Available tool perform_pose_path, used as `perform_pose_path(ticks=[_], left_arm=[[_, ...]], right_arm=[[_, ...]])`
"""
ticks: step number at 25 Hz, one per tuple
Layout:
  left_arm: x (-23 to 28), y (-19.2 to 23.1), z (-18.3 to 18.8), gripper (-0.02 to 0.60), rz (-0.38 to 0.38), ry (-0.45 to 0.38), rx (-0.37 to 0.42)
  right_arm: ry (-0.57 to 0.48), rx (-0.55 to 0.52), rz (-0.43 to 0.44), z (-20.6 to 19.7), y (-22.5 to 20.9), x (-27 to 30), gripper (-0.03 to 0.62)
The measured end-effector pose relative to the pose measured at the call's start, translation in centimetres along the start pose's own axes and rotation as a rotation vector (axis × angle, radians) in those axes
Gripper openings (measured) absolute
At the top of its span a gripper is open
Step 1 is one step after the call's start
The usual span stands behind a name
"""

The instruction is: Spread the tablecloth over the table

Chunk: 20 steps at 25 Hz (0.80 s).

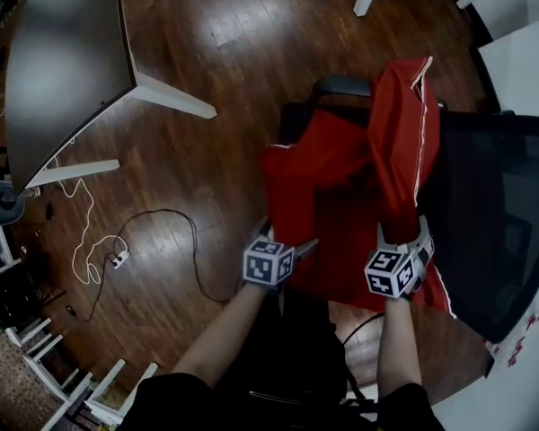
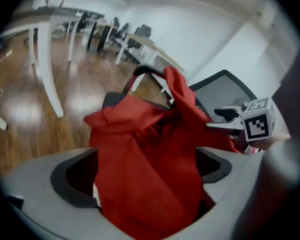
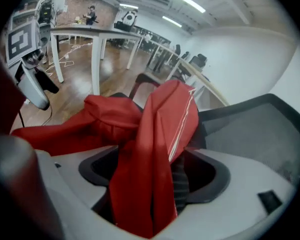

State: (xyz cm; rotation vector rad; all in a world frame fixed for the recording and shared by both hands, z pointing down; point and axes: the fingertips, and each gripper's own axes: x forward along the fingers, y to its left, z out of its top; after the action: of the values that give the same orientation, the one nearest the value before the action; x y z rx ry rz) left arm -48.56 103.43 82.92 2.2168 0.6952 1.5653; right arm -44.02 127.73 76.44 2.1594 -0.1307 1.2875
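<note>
Dark wood floor (image 1: 207, 43) all round, and the red tablecloth (image 1: 341, 187) lies heaped on the black chair (image 1: 512, 232) straight ahead of me, well apart from the dark table (image 1: 63, 70) off to my left. My left gripper (image 1: 286, 238) and right gripper (image 1: 404, 236) both sit at the cloth's near edge with jaws wide. Cloth is bunched between them but, I judge, not yet pinched, and its white-trimmed fold runs away from the right one.

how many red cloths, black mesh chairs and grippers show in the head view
red fabric tablecloth: 1
black mesh office chair: 1
handheld two-jaw grippers: 2 (left gripper, right gripper)
total: 4
</note>
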Motion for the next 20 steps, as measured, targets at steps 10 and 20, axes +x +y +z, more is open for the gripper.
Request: perform_pose_path(ticks=[10,20], left_arm=[[10.2,5.7,-9.8,0.614,0.123,0.284,-0.448],[11.1,6.5,-12.0,0.163,0.159,0.313,-0.444]], right_arm=[[0.182,-0.114,0.093,-5.5,3.0,7.4,0.42],[0.227,-0.117,0.335,-9.4,9.6,6.8,0.014]])
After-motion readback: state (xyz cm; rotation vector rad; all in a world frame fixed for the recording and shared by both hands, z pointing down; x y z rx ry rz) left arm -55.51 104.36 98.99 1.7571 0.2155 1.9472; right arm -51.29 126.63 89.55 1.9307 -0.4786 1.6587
